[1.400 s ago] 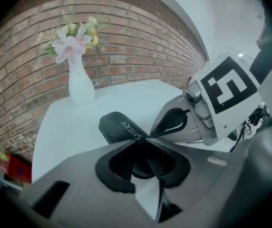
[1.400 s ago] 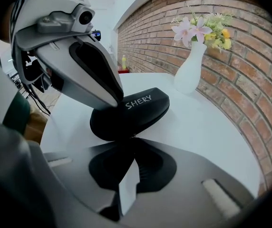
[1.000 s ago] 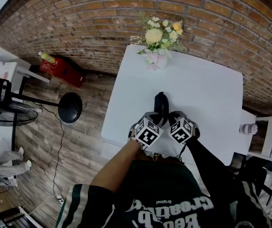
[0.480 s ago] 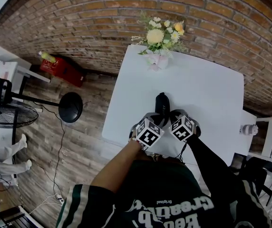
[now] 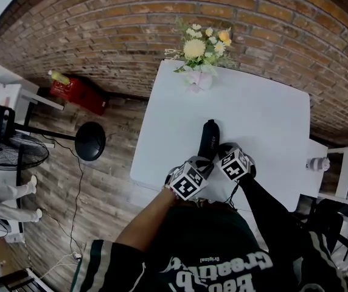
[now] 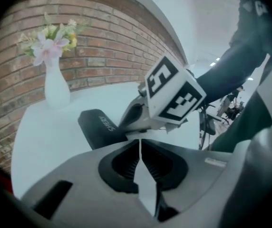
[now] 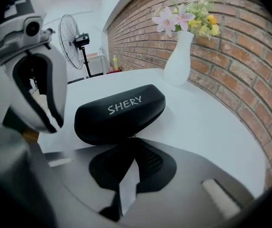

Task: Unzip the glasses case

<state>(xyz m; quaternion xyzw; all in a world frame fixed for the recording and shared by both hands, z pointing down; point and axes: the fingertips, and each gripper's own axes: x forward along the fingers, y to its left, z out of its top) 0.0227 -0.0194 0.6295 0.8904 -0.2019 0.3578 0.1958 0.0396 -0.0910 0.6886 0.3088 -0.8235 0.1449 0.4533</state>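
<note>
Home-like room: brick wall (image 5: 162, 17), flower vase (image 5: 197, 79), fan (image 5: 10, 152).

Left tongs (image 6: 140, 144) just closing on nothing — glasses case (image 6: 98, 127) lies ahead.

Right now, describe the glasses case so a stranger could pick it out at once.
Find the white table by the brick wall, a vase of flowers at its far edge. Nearer the person lies the glasses case, a black oblong. Unlike the white vase, it lies flat and reads SHERY in white.
</note>
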